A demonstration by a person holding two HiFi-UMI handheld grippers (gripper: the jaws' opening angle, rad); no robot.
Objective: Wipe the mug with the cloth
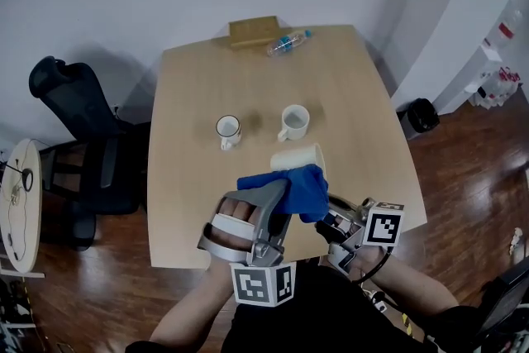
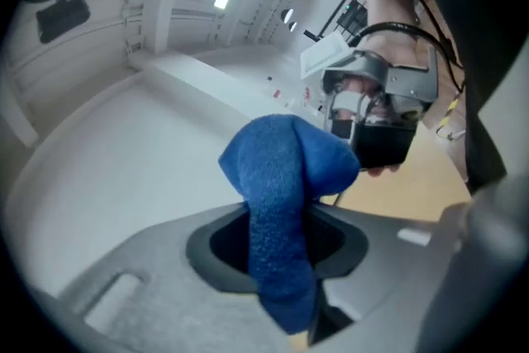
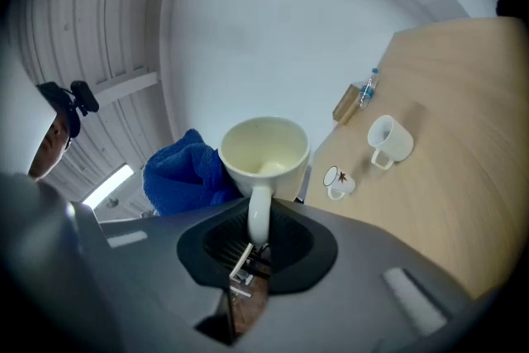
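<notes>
Blue terry cloth (image 2: 285, 178) is pinched tight in the left gripper (image 2: 281, 250). The jaws are closed on its middle, and the loose end bunches up beyond them in a fat fold. Over on the other side, the right gripper (image 3: 258, 237) has its jaws clamped on the handle of a cream mug (image 3: 264, 151), with the open mouth tipped back toward that gripper's camera and the inside bare. In the right gripper view the cloth sits at the mug's 9 o'clock, right up against the outer wall. From the head view the mug is held on its side above the near part of the worktop (image 1: 355, 112), and the cloth covers its 6 o'clock edge. Both grippers come in from the near edge, the left from about 7 o'clock and the right from about 5 o'clock.

Further out on the pale wood, two more mugs stand upright. A white dark-rimmed mug (image 1: 228, 129) is at the held mug's 10 o'clock and a plain white mug (image 1: 293, 121) at its 12 o'clock, the two well apart. At the far 12 o'clock edge a plastic bottle (image 1: 288, 43) lies on its side just beside a wooden block (image 1: 254, 31). A black office chair (image 1: 78, 136) stands off the worktop's 9 o'clock side, and a black bin (image 1: 420, 116) sits on the floor at 3 o'clock.
</notes>
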